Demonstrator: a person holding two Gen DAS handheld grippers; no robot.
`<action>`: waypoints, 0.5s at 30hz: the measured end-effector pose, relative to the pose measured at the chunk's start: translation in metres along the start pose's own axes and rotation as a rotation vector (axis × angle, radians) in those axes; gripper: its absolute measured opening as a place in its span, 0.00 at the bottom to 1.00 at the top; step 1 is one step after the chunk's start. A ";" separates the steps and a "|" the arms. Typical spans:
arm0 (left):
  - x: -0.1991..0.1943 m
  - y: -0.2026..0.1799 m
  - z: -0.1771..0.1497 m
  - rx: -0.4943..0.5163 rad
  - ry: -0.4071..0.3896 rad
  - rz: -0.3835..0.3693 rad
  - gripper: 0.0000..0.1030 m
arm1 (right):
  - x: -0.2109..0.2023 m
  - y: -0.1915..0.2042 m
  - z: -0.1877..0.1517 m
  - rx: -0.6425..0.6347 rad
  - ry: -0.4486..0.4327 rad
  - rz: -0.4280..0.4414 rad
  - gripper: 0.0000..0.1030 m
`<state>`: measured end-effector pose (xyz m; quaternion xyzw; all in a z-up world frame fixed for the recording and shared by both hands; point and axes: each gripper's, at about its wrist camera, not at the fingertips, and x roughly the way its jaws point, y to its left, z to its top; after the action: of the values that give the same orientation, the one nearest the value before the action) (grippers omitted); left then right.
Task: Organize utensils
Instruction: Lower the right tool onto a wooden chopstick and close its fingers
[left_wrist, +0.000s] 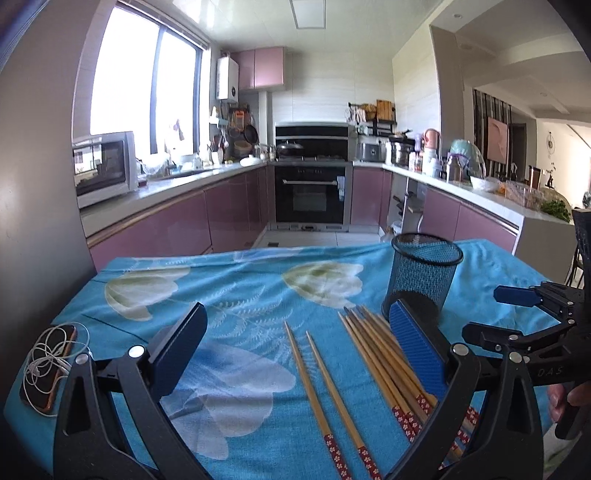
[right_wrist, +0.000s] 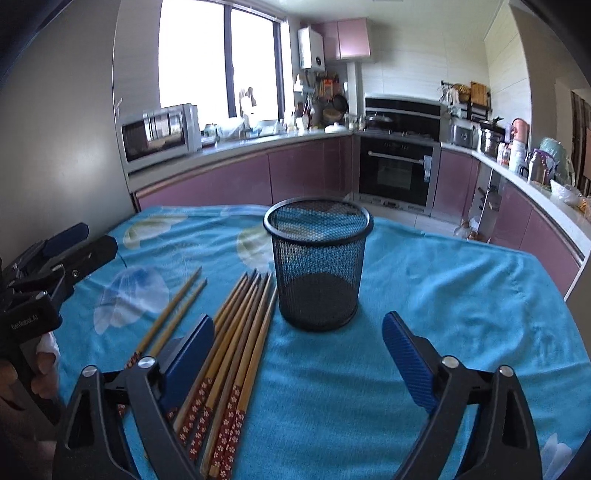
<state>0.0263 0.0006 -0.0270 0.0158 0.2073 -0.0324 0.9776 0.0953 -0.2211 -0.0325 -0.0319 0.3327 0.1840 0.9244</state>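
A black mesh cup (right_wrist: 317, 266) stands upright and empty on the blue flowered tablecloth (right_wrist: 461, 295). Left of it lies a bundle of several wooden chopsticks (right_wrist: 240, 332) with red flowered ends, and a separate pair of chopsticks (right_wrist: 173, 314) lies further left. My right gripper (right_wrist: 299, 325) is open above the cloth just in front of the cup; its left finger (right_wrist: 192, 350) hangs over the bundle. My left gripper (left_wrist: 299, 314) is open with the pair of chopsticks (left_wrist: 321, 398) below its gap. Its right finger (left_wrist: 417, 343) covers part of the bundle (left_wrist: 380, 354). Neither gripper holds anything.
A phone wrapped in white earphones (left_wrist: 48, 369) lies at the table's left edge. Behind the table are a kitchen floor, pink cabinets (left_wrist: 177, 221) and an oven (left_wrist: 310, 195). A hand (right_wrist: 44, 369) grips the left tool's handle.
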 end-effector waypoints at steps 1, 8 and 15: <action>0.005 0.002 -0.002 -0.003 0.033 -0.017 0.94 | 0.007 0.000 -0.002 0.003 0.031 0.007 0.71; 0.037 0.012 -0.016 -0.005 0.210 -0.097 0.74 | 0.032 0.010 -0.006 -0.020 0.154 0.071 0.49; 0.068 0.018 -0.030 0.035 0.357 -0.112 0.58 | 0.041 0.007 -0.004 -0.013 0.214 0.086 0.37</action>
<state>0.0772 0.0160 -0.0815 0.0268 0.3775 -0.0871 0.9215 0.1198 -0.2018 -0.0606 -0.0432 0.4293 0.2211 0.8746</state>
